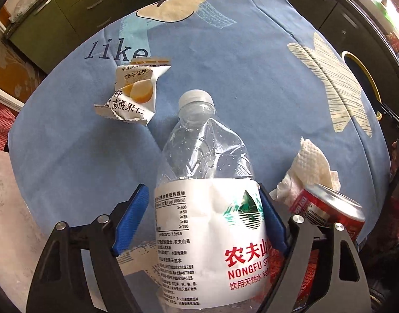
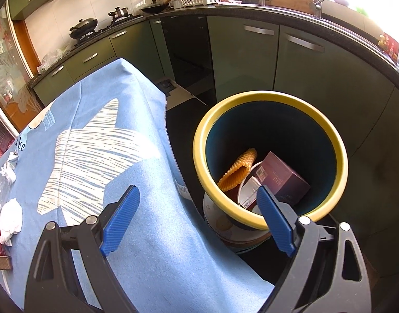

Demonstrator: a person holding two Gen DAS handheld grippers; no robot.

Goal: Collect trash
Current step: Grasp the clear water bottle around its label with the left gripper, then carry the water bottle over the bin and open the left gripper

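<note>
**Bottle framed on the left, bin waiting on the right**

The left hand-held gripper [image 1: 203,217] sits low over the blue-clothed worktop [image 1: 264,83] with its blue pads either side of the crumpled water bottle [image 1: 207,182]; the right pad touches the label while the left stands a little off, so the jaws are apart, placed to close on the label band where the plastic looks firmest; the bottle lies cap away from the camera, between a torn snack wrapper [image 1: 133,95] and a wadded tissue [image 1: 310,167] beside a red can [image 1: 327,211]. The right hand-held gripper [image 2: 198,217] is spread wide and empty, tilted down across the worktop's edge towards the yellow-rimmed bin [image 2: 340,156], which stands on the floor just beside the worktop and already holds a box and other rubbish.
</note>
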